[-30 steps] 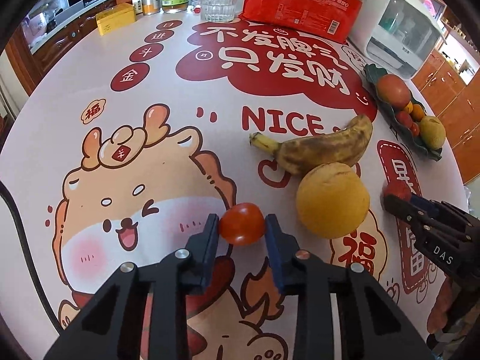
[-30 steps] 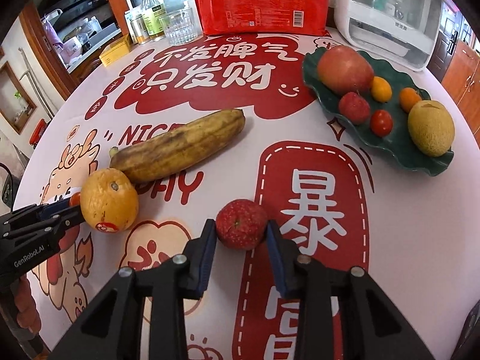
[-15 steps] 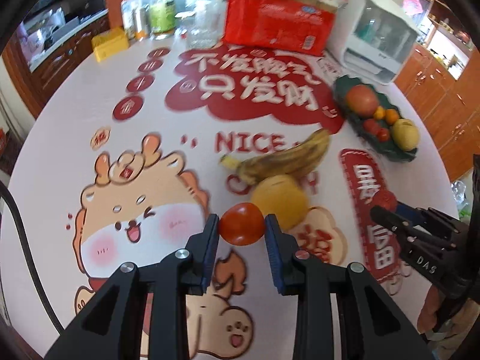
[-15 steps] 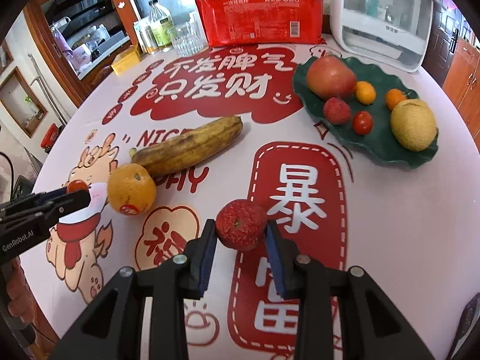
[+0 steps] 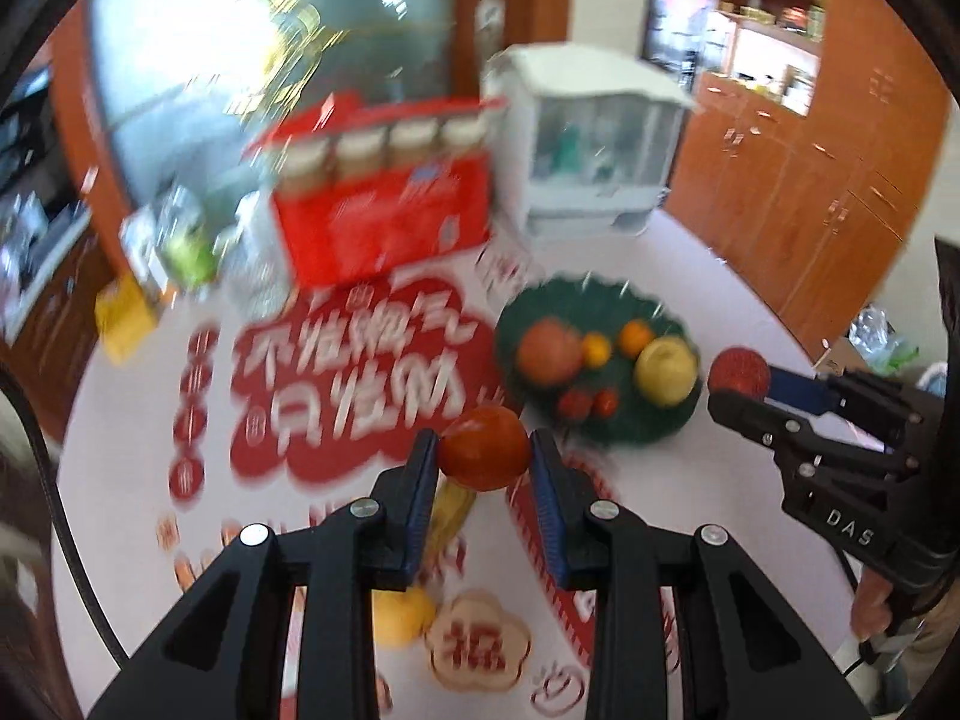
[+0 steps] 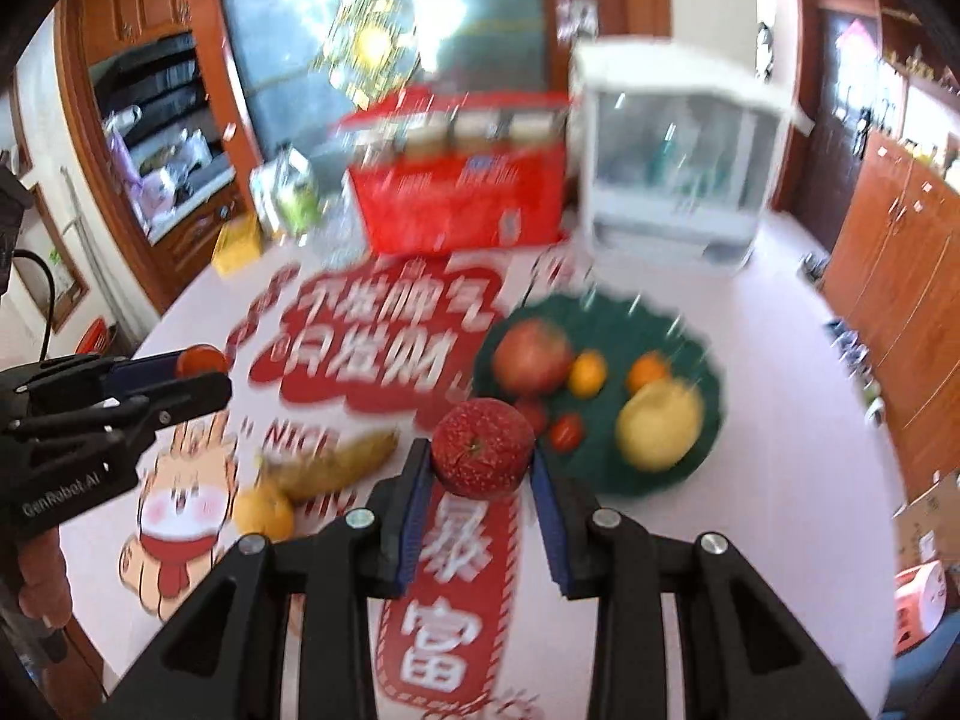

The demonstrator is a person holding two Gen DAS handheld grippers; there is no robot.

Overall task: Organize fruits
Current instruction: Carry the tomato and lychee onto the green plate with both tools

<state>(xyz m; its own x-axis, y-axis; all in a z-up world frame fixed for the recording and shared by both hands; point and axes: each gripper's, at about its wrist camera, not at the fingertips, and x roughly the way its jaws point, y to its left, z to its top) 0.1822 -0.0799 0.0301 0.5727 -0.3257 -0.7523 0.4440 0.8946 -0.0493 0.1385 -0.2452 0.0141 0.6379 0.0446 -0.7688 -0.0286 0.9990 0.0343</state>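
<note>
Your left gripper is pinching a tomato between its blue pads, and it's up off the table, hanging in the air in front of the green plate. Your right gripper has a bumpy red apple clamped the same way, also lifted clear, with the plate just behind it in that view. From the left camera you can see the right gripper off to the side with the red fruit poking out past its fingertips, right next to the plate's edge.

The plate sits on the right half of the table and already has a big red apple, two small oranges, a yellow pear-ish fruit and a couple of small red ones on it. I can't tell exactly what the small red ones are, since it's all pretty blurry.

Still lying on the printed tablecloth, well apart from the plate on the left side: a spotty brown banana and a round orange just beside its stem end. In the left camera, both are mostly hidden behind your gripper fingers.

At the far edge of the table there's a red pack of paper cups, a white cabinet-looking appliance next to it, plus a yellow box and some bottles, too smeared to read.
</note>
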